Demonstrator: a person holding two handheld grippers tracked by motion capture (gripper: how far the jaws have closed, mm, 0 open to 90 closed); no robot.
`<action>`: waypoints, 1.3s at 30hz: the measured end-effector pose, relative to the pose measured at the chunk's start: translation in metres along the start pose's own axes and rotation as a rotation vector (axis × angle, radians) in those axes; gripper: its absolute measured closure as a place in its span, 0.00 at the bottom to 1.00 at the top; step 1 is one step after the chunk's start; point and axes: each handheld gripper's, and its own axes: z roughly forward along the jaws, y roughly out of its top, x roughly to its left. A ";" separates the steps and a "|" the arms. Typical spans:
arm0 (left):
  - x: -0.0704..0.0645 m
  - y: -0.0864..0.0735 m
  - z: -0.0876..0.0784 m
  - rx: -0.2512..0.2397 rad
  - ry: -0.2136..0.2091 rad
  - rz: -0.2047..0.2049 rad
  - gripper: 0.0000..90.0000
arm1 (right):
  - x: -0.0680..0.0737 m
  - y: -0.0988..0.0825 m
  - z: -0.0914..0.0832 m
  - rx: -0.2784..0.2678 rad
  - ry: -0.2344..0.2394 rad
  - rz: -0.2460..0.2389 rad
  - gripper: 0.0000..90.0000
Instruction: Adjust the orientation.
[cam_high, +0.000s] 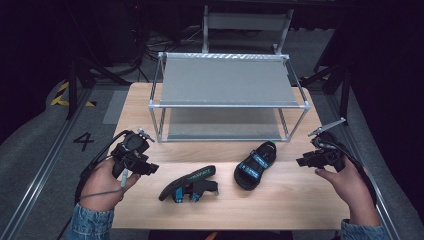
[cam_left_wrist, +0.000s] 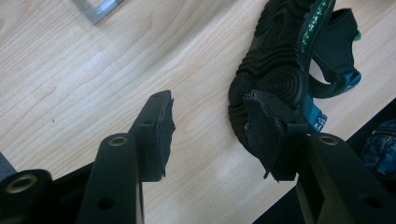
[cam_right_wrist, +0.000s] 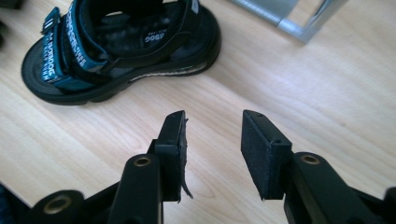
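From above we see two sandals mid-frame on the table (cam_high: 300, 185): the tipped sandal (cam_high: 189, 184) left of centre, the upright sandal (cam_high: 256, 164) to its right, below the metal rack (cam_high: 227, 95). Our left claw (cam_high: 150, 169) and right claw (cam_high: 301, 162) are both spread and empty. The left gripper view adds the tipped sandal's ridged sole (cam_left_wrist: 275, 79); the right gripper view shows the blue straps (cam_right_wrist: 70, 49).
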 end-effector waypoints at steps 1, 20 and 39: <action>0.000 0.001 0.002 0.004 -0.007 -0.006 0.58 | 0.000 0.000 0.001 -0.003 0.000 0.002 0.70; -0.013 0.018 0.004 -0.069 -0.125 0.035 0.61 | -0.006 -0.005 0.008 -0.012 0.051 -0.001 0.70; -0.043 0.035 0.027 -0.066 -0.224 0.147 0.83 | -0.004 -0.006 0.019 0.022 0.061 -0.031 0.69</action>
